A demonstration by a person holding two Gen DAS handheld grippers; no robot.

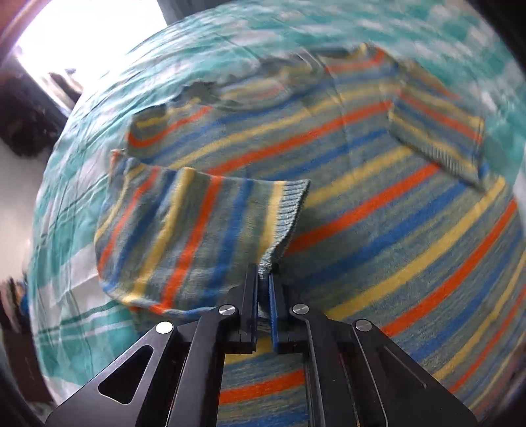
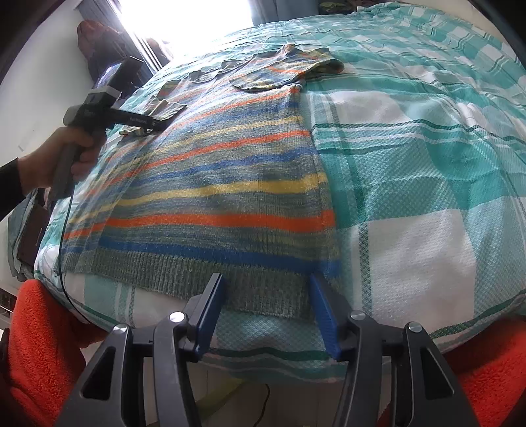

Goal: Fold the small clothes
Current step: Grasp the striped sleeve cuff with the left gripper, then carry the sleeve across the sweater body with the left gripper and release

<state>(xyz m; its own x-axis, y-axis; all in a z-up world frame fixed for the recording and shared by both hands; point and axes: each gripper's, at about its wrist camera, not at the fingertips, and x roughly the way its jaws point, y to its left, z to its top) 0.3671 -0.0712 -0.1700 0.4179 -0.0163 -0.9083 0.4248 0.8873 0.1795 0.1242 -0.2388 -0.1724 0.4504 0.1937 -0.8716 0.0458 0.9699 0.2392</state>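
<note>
A small striped knit sweater (image 2: 217, 184) in grey-green, orange, blue and yellow lies flat on the bed. In the left wrist view my left gripper (image 1: 263, 279) is shut on the ribbed cuff of the left sleeve (image 1: 184, 236) and holds it lifted over the sweater's body (image 1: 378, 210). The other sleeve (image 1: 437, 131) lies folded onto the body at the far right. In the right wrist view my right gripper (image 2: 264, 285) is open, its jaws just above the ribbed hem (image 2: 184, 276) near the hem's right corner. The left gripper (image 2: 164, 123) shows there too.
The bed is covered by a teal and white checked sheet (image 2: 411, 157). A bright window (image 2: 184, 19) is behind the bed. Orange fleece (image 2: 42, 345) of the person's legs is at the bed's near edge. A cable (image 2: 65, 262) hangs off the left side.
</note>
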